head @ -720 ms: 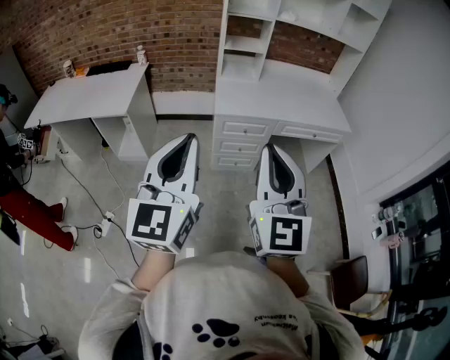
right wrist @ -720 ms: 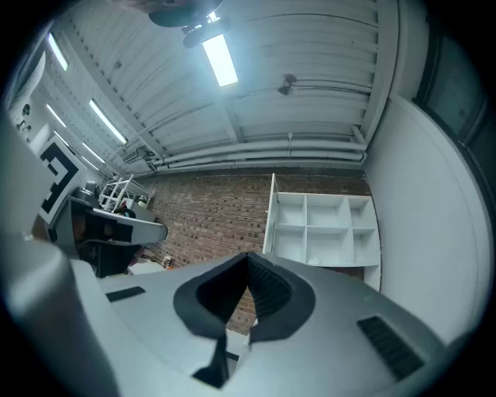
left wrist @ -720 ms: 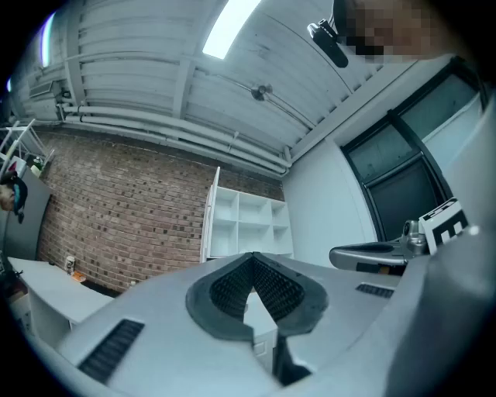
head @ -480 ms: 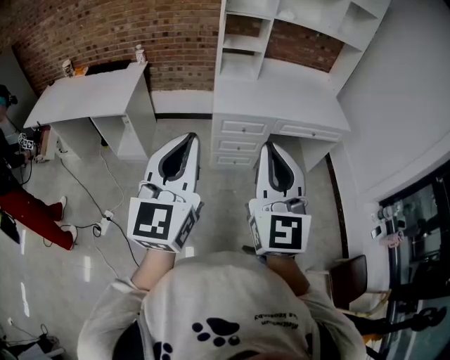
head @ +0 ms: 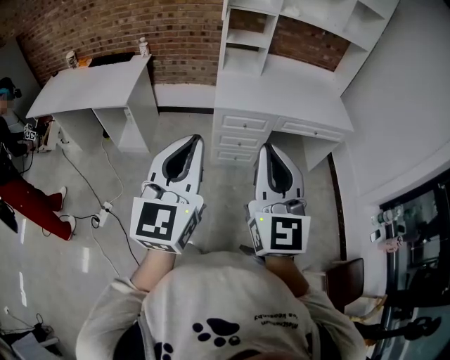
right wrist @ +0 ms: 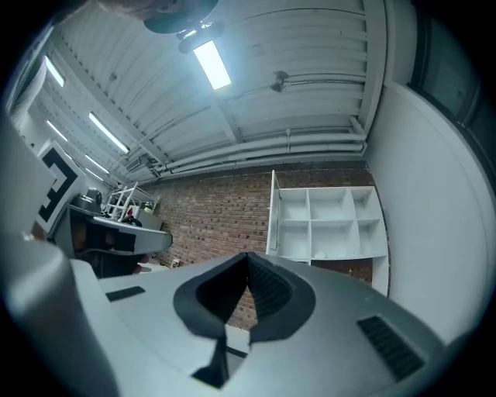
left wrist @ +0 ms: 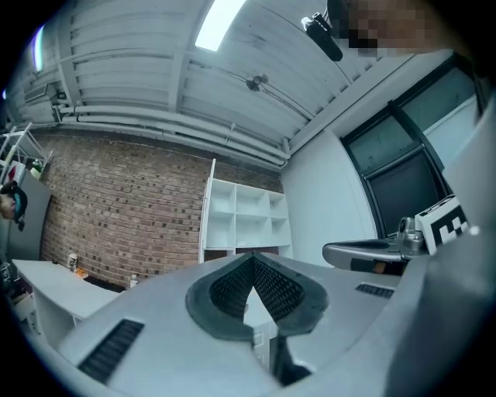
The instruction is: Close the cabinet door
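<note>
A white cabinet unit (head: 281, 91) stands against the brick wall: a desk with drawers (head: 242, 139) and an open shelf hutch (head: 295, 21) on top. In both gripper views a thin white panel (right wrist: 273, 209) (left wrist: 208, 213) stands along the hutch's left edge; I cannot tell whether it is a door. My left gripper (head: 195, 138) (left wrist: 252, 257) and right gripper (head: 269, 148) (right wrist: 248, 256) are held side by side, well short of the unit and pointing at it. Each has its jaws shut, and nothing is between them.
A second white desk (head: 91, 88) with small bottles (head: 143, 48) stands at the left. A person in red trousers (head: 24, 200) is at the far left, with cables (head: 98, 211) on the floor nearby. A chair (head: 348, 278) and dark glazing (head: 415, 232) are at the right.
Both grippers keep nearly the same place and stay shut. Only the head view has shifted a little.
</note>
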Demonstrator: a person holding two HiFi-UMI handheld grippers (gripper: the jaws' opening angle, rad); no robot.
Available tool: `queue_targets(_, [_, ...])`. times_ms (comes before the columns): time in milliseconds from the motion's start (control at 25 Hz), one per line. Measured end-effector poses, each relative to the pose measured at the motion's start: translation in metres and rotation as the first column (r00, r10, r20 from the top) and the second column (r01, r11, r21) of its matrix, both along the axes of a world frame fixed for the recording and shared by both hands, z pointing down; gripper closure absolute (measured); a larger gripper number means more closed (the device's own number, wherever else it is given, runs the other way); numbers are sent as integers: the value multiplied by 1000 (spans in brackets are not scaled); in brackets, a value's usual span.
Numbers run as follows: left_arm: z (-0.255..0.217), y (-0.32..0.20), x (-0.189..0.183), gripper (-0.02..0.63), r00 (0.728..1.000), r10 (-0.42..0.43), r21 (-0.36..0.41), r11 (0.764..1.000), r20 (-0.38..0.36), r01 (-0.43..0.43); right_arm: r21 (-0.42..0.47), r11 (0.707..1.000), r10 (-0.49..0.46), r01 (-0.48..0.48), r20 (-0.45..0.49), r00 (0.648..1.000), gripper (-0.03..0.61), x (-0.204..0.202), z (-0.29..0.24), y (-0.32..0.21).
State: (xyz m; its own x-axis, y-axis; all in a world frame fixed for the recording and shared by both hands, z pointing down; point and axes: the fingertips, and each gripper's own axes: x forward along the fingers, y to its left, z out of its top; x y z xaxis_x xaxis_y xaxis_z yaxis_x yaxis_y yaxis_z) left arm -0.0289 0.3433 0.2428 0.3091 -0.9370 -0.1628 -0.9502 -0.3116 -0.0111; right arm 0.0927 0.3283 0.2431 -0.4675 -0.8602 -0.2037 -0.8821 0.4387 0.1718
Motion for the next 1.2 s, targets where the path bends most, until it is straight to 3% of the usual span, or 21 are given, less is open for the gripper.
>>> queue_targets(400, [14,-32,-20,604,1000,11,-10,1000,1,-11,11,1000,-5,5,-5,1000,568,-23,8,-26])
queue_targets(1200, [8,-222,-83,604,982,190,12,982,-1,-190,38,988,150,-150,9,989,568,-87,0,-195])
